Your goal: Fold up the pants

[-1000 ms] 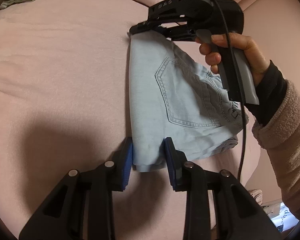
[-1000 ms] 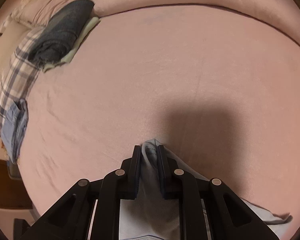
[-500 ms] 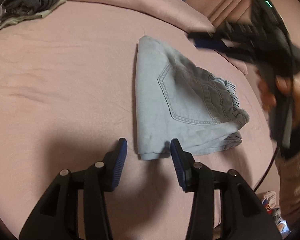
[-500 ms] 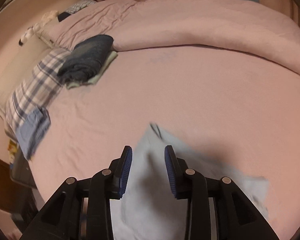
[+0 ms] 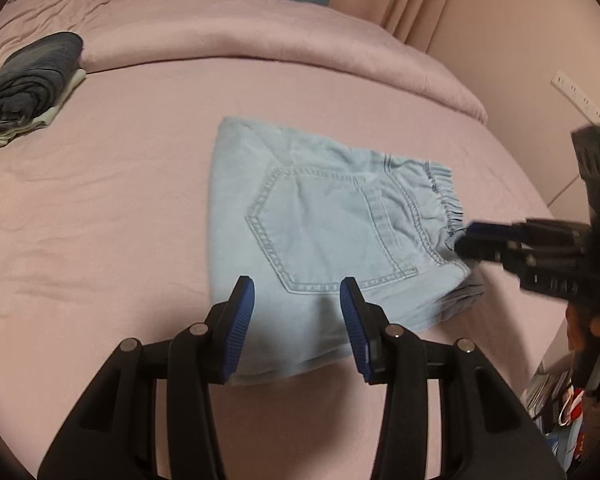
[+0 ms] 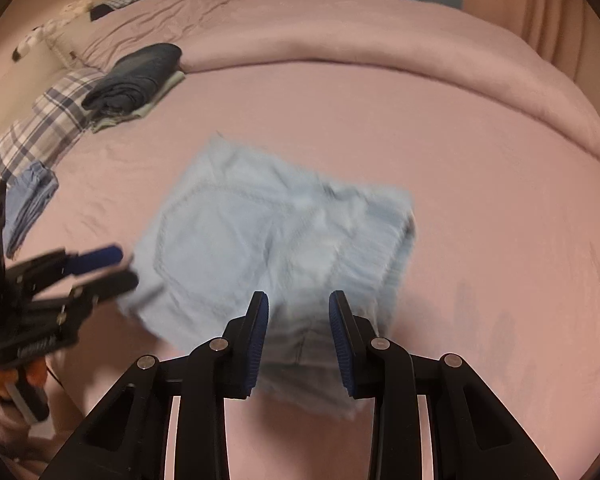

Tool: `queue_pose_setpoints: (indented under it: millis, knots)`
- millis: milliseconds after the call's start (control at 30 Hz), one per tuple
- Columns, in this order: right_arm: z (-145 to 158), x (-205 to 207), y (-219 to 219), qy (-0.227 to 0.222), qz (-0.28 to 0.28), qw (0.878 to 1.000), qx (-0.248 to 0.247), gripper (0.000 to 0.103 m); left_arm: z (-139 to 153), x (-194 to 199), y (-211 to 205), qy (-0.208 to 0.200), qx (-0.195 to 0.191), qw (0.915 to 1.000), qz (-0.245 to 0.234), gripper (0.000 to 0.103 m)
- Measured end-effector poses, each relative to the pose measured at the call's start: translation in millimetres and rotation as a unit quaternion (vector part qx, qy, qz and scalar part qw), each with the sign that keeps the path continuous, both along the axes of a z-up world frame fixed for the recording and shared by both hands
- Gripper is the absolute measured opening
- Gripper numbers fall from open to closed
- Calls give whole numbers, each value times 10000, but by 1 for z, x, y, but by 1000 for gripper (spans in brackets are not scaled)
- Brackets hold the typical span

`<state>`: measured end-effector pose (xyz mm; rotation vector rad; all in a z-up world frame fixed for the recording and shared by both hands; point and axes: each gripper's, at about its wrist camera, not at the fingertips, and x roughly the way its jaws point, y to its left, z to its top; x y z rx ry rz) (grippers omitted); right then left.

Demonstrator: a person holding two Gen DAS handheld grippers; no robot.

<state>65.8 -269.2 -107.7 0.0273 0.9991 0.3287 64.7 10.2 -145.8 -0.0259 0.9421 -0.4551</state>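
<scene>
Light blue denim pants point(image 5: 324, 232) lie folded into a compact rectangle on the pink bed point(image 5: 108, 220), back pocket up. My left gripper point(image 5: 298, 324) is open and empty, raised over the fold's near edge. My right gripper point(image 6: 298, 338) is open and empty above the folded pants point(image 6: 268, 240), which are blurred in that view. In the left wrist view the right gripper point(image 5: 476, 240) hovers at the waistband end. In the right wrist view the left gripper point(image 6: 104, 268) hovers at the pants' left edge.
A folded dark grey garment on a pale one point(image 5: 24, 84) lies at the bed's far left, also in the right wrist view point(image 6: 136, 76). Plaid and blue fabric point(image 6: 28, 152) lie along the left edge. A rolled pink duvet point(image 5: 280, 36) runs across the back.
Both grippers have let go of the pants, opened, and lifted back. The folded pants now lie flat on the bed.
</scene>
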Motion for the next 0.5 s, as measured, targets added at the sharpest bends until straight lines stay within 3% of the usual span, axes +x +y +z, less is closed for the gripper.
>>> queue_pose_setpoints:
  millis: [100, 200, 367, 500]
  knots:
    - [-21, -5, -5, 137, -112, 9998, -100, 33, -14, 3, -11, 43, 327, 9994, -43, 44]
    - [-35, -5, -11, 173, -289, 9994, 117, 35, -20, 5, -18, -42, 592, 9981, -139, 44]
    - [-39, -3, -17, 258, -487, 9972, 504, 39, -21, 9, -15, 36, 606, 9981, -137, 45]
    - [-24, -17, -16, 60, -513, 9973, 512, 39, -21, 12, -16, 59, 691, 9975, -130, 45]
